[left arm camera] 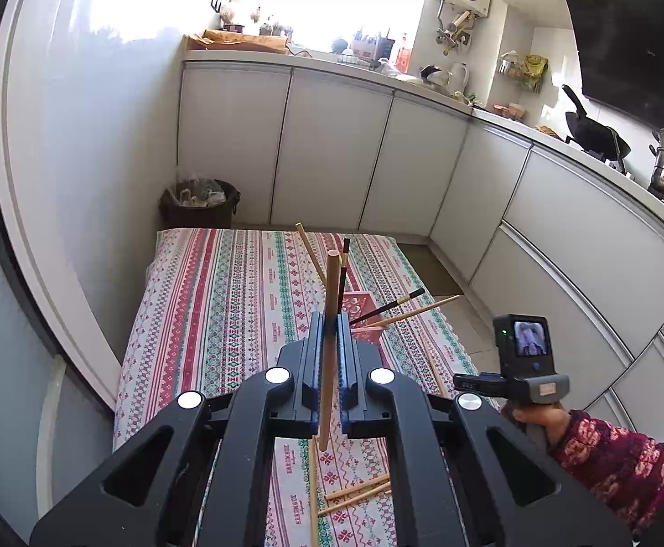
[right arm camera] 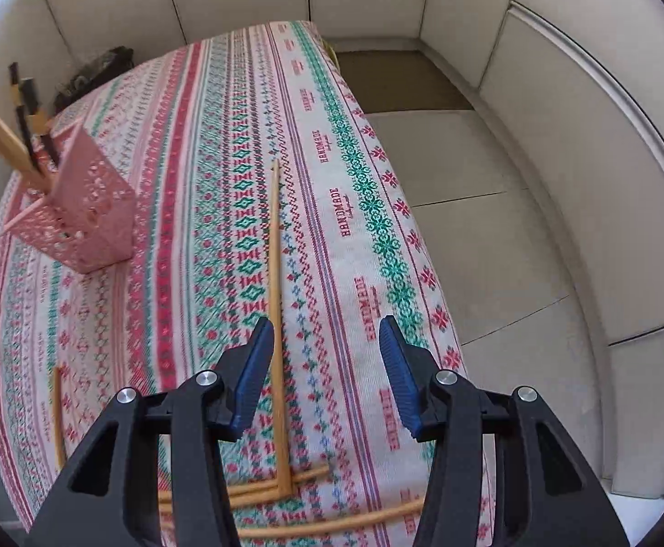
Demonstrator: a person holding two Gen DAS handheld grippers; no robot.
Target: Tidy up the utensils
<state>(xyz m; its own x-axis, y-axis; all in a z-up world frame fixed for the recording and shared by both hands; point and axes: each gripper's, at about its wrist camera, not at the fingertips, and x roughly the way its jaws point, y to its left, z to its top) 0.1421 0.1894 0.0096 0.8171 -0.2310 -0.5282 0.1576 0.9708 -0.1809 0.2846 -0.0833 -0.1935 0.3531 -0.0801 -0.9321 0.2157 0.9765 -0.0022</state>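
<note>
Left gripper (left arm camera: 330,319) clamped narrow on a wooden chopstick (left arm camera: 328,346) held near upright, probably so its tip can drop straight into the pink holder (right arm camera: 86,209) just beyond, where light and dark chopsticks (right arm camera: 22,127) already lean outward. Right gripper (right arm camera: 327,364) spread wide and holding nothing, hovering low over a long chopstick (right arm camera: 276,310) lying lengthwise on the patterned tablecloth (right arm camera: 222,146), presumably lined up for the next pick, with more loose chopsticks (right arm camera: 259,487) crossing at the near end. Open cloth left and far of the holder; table edge and bare floor (right arm camera: 464,209) close on the right, cabinets (left arm camera: 332,146) well beyond.
</note>
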